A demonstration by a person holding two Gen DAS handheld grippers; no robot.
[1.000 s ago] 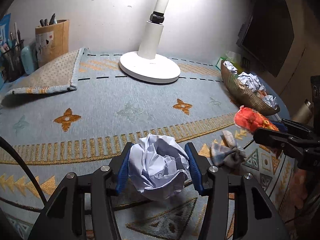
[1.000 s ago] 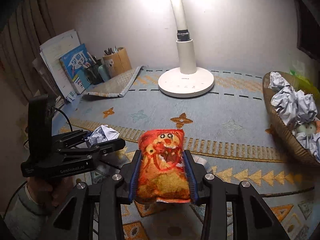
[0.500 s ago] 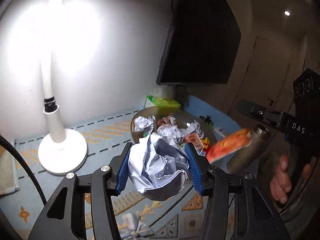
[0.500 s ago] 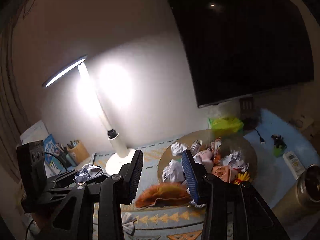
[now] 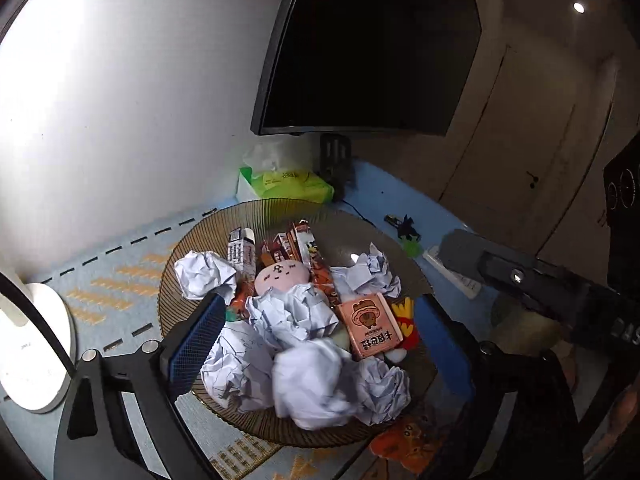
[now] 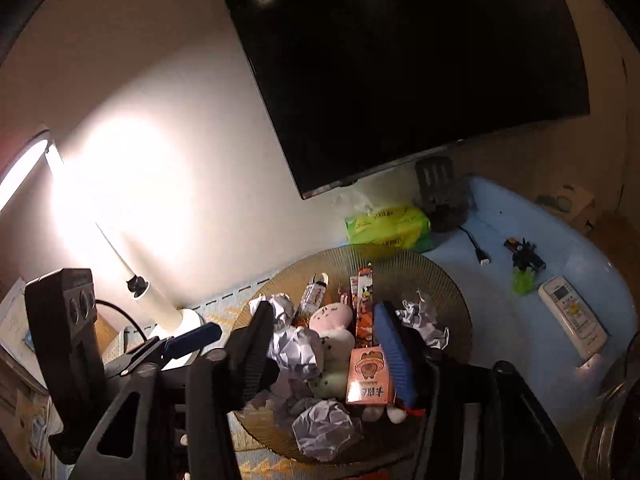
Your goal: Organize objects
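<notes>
Releasing over the dish is judged to be the step in hand, and it is done well only if both loads end inside the rim. The counter (image 5: 404,204) is covered on the lamp side by a patterned mat (image 5: 120,280), and the wide ribbed brown dish (image 5: 280,210) is set across the mat's edge, already heaped with crumpled paper, snack packets and a small plush. The left gripper (image 5: 320,312) is held above the heap; its jaws have just been opening, the fingers (image 5: 192,344) are spread wide, and nothing is pressed between them. The right gripper (image 6: 322,312) is likewise held over the dish, its jaws have just been opening, and nothing is gripped there. A blurred white paper ball (image 5: 312,384) is seen on the near side of the pile, inside the dish. The orange snack bag (image 5: 404,444) is seen at the near rim, seemingly outside it; whether it is at rest cannot be told. Both grippers should be lifted straight up, so the pile is not raked, and the bag should be checked and re-placed if it is found outside.
</notes>
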